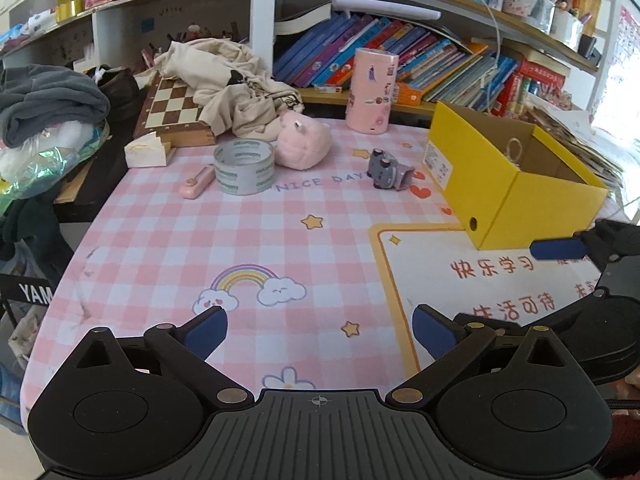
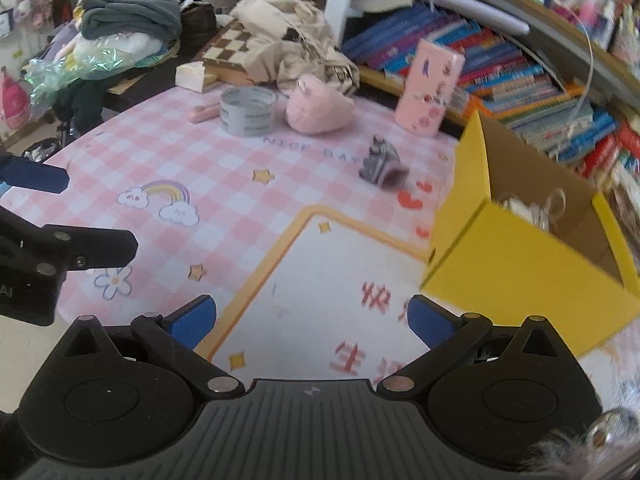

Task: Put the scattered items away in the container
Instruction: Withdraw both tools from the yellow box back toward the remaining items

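Surface: pink checked tablecloth with a rainbow print and a yellow-bordered white panel, books on shelves behind.
Left gripper: nearest in its own view, blue pads spread wide, nothing between them, hanging over the cloth; the right wrist view catches it from the side at the left edge.
Right gripper: jaws wide apart and empty above the white panel; the left wrist view shows one blue pad of it at the right edge, just beside the box.
Yellow box: open-topped, on the right side of the table; only the right wrist view looks in and shows pale, blurred items in it.
Grey toy car: tipped over on the cloth, near the box's left side.
Tape roll: lying flat, between a small pink stick-shaped item and the pink plush.
Pink cylinder: upright at the far edge.
Chessboard: far left, partly under beige cloth.
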Demonstrator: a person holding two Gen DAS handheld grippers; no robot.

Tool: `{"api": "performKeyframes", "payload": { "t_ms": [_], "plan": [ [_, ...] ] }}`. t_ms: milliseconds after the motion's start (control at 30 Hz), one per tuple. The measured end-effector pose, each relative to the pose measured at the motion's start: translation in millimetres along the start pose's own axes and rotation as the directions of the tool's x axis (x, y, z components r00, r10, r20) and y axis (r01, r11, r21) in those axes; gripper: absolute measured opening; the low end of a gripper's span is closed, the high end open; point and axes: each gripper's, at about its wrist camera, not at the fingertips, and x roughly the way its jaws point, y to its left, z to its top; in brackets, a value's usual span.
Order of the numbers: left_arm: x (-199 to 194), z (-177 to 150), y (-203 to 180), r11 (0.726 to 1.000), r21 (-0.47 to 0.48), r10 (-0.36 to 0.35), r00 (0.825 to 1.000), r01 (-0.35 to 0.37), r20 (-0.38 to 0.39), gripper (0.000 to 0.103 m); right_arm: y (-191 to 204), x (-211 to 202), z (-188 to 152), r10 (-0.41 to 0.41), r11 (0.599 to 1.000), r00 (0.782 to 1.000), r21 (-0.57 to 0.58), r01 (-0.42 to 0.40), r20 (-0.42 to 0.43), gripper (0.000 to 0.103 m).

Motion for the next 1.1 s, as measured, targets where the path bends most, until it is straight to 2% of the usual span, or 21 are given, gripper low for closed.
{"api": "performKeyframes", "payload": {
  "t_ms": [167, 300, 700, 933, 1100],
  "plan": [
    [4.1, 13.1, 5.0, 0.999, -0.005, 0.038, 0.999, -0.038, 0.032, 0.1, -6.0, 8.6, 17.0, 0.015, 1.0, 0.999, -0.012, -0.014, 0.043, 0.101],
    [13.1, 20.6, 9.4, 0.998, -0.014, 0.054, 0.998, -0.054, 0.022, 0.1, -13.1, 18.3, 28.7, 0.022, 1.0, 0.998, -0.006, -0.021, 0.053, 0.101],
    [41.7, 31.0, 21.0, 0.994, -0.081, 0.075, 0.997, -0.075, -0.001, 0.1, -11.7, 49.9, 40.5, 0.004, 0.996, 1.0, -0.086, -0.001, 0.031, 0.1],
    [59.8, 42.2, 24.3, 0.992, -0.081, 0.095, 0.996, -0.095, -0.004, 0.1, -21.3, 69.9, 50.3, 0.005, 0.999, 1.0, -0.044, -0.004, 0.026, 0.1],
    [75.5, 51.9, 21.6, 0.991, -0.04, 0.128, 0.992, -0.127, 0.005, 0.1, -28.5, 85.8, 61.4, -0.003, 1.0, 0.999, -0.002, 0.003, 0.032, 0.1]
  ]
}}
